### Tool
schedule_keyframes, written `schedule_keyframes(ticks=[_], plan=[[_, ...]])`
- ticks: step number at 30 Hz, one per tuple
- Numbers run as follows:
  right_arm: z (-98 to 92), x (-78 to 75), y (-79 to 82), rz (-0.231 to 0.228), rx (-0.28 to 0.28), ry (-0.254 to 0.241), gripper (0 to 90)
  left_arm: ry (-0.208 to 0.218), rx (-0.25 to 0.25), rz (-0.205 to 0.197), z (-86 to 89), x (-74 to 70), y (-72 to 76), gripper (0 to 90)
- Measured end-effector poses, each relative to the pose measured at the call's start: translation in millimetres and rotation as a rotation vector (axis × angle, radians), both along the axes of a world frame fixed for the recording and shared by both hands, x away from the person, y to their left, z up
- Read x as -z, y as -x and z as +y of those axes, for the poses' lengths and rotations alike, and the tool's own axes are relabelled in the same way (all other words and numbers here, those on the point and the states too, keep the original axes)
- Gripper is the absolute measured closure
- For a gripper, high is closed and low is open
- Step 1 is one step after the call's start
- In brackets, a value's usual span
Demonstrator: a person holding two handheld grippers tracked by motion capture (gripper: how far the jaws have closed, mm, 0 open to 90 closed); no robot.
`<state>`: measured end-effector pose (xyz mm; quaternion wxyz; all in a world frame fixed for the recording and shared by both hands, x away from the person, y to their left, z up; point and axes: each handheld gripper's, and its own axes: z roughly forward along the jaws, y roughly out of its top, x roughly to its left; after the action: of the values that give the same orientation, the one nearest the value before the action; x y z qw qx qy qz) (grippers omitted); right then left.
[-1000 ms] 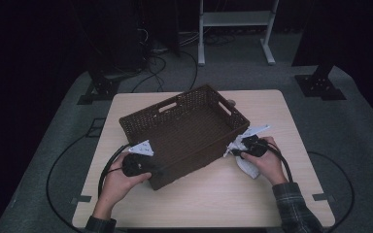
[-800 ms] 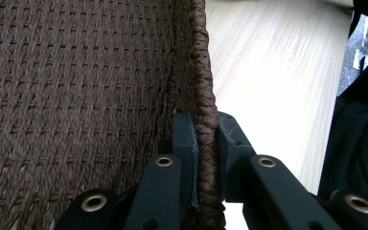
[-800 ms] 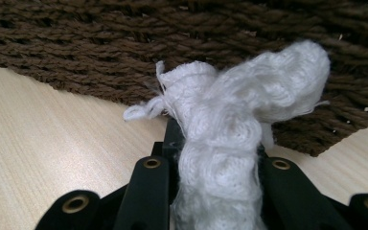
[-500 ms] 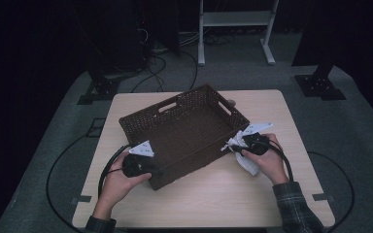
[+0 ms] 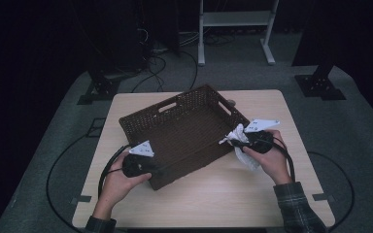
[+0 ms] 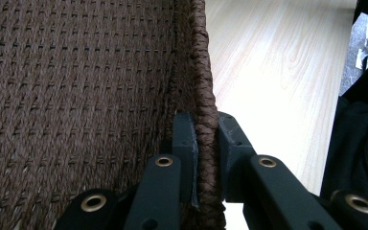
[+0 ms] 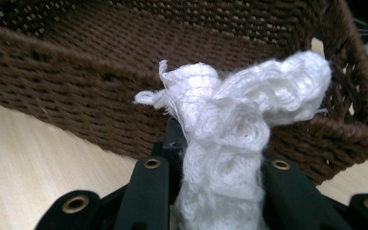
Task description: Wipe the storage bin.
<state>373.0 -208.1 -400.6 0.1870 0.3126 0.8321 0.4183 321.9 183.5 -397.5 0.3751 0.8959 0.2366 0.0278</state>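
The right hand is hiding the lower part of the white cloth (image 7: 230,143), which the right tongs (image 5: 238,141) are pinching beside the basket (image 5: 184,131); the left tongs (image 6: 205,143) are clamping its near rim on the bench (image 5: 223,194).

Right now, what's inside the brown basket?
The basket shows bare woven floor. The white cloth is outside it, pinched in the right gripper. The near wall hides the strip behind it.
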Motion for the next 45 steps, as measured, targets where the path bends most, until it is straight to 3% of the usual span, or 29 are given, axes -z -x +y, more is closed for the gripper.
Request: schedule_keyframes(ticks=[12, 45], plan=[[2.1, 5.8, -2.7, 0.018, -0.006, -0.004, 72.3, -0.002, 0.001, 0.0, -0.2, -0.1, 0.0, 79.7], [17.5, 64.9, -19.2, 0.197, -0.04, 0.086, 72.0, 0.005, 0.007, 0.001, -1.7, 0.0, 0.1, 79.6]])
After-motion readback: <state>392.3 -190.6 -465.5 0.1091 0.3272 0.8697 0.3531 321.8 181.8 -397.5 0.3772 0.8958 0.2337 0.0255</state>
